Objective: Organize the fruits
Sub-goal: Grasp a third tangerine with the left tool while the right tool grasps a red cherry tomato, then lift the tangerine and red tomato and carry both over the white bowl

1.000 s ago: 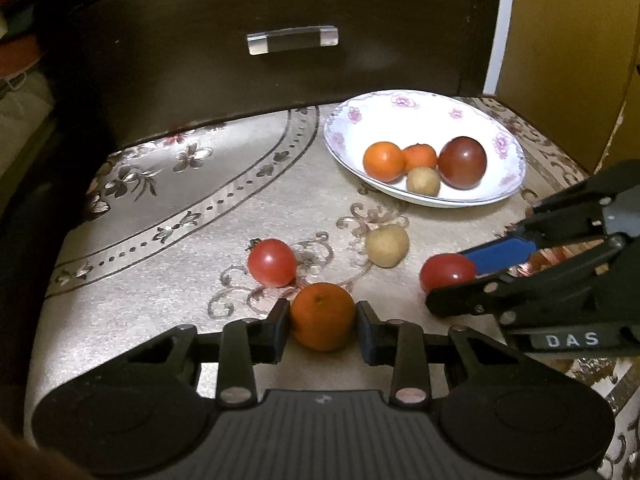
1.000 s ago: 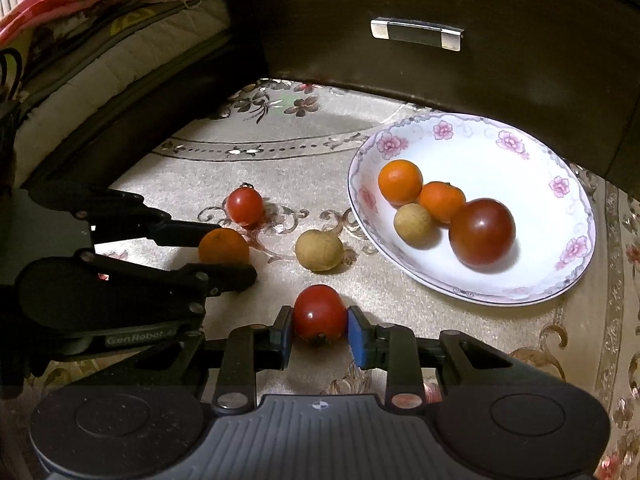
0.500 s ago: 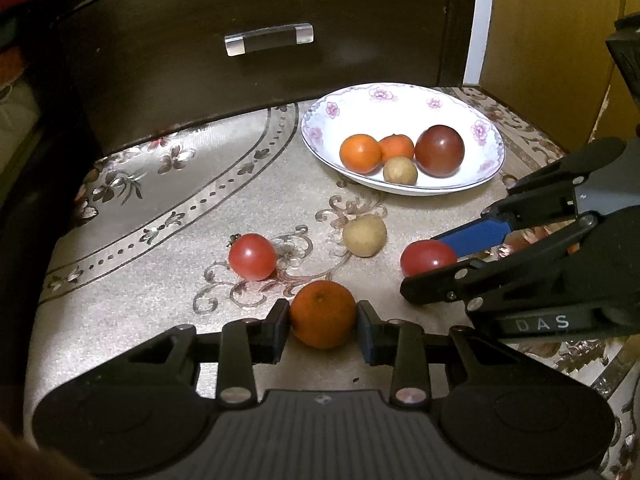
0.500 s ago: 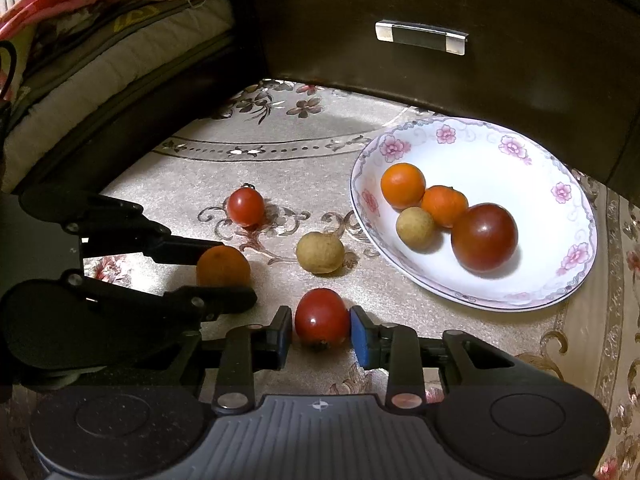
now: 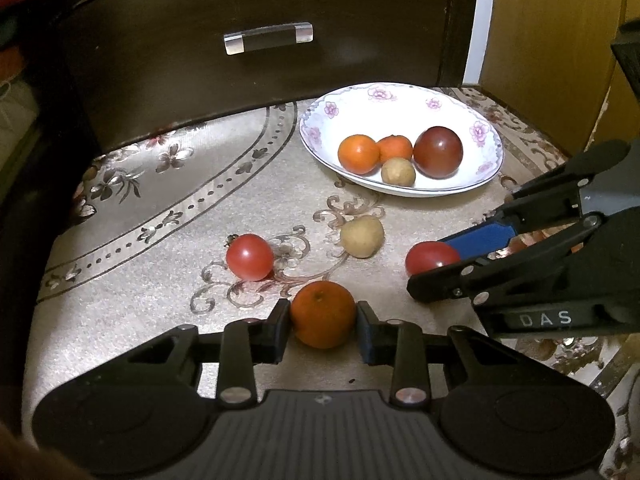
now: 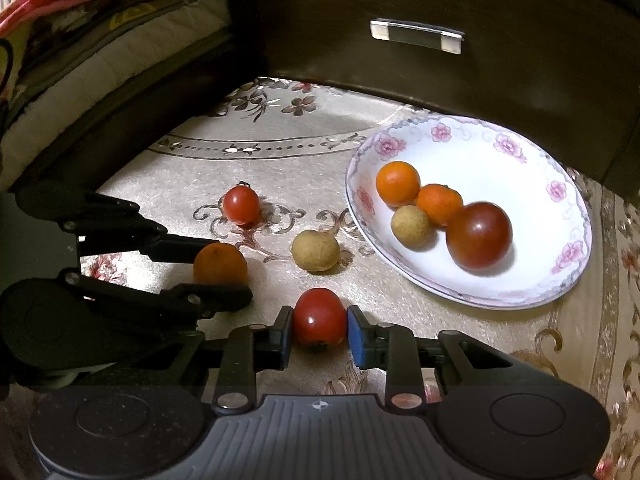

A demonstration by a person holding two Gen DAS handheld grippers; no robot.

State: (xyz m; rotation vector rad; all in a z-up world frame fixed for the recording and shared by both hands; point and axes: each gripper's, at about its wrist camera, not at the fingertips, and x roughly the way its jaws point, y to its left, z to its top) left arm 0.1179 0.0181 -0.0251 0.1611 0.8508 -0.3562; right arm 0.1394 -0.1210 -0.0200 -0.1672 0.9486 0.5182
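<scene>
My left gripper (image 5: 323,316) is shut on an orange mandarin (image 5: 322,314), also seen in the right wrist view (image 6: 220,263). My right gripper (image 6: 319,326) is shut on a red tomato (image 6: 319,318), also seen in the left wrist view (image 5: 430,256). Both are held low over the cloth. A white floral plate (image 5: 400,98) holds two mandarins, a tan longan and a dark red tomato (image 5: 438,152). A loose red tomato (image 5: 250,257) and a tan longan (image 5: 362,236) lie on the cloth between the grippers and the plate.
A dark drawer front with a metal handle (image 5: 268,38) stands behind the plate. The patterned cloth (image 5: 160,200) covers the surface. Bedding (image 6: 80,52) lies to the left. A yellow wall (image 5: 552,40) is at the right.
Both grippers have risen and drawn back a little with their fruit still held. The plate and the loose fruit have not moved.
</scene>
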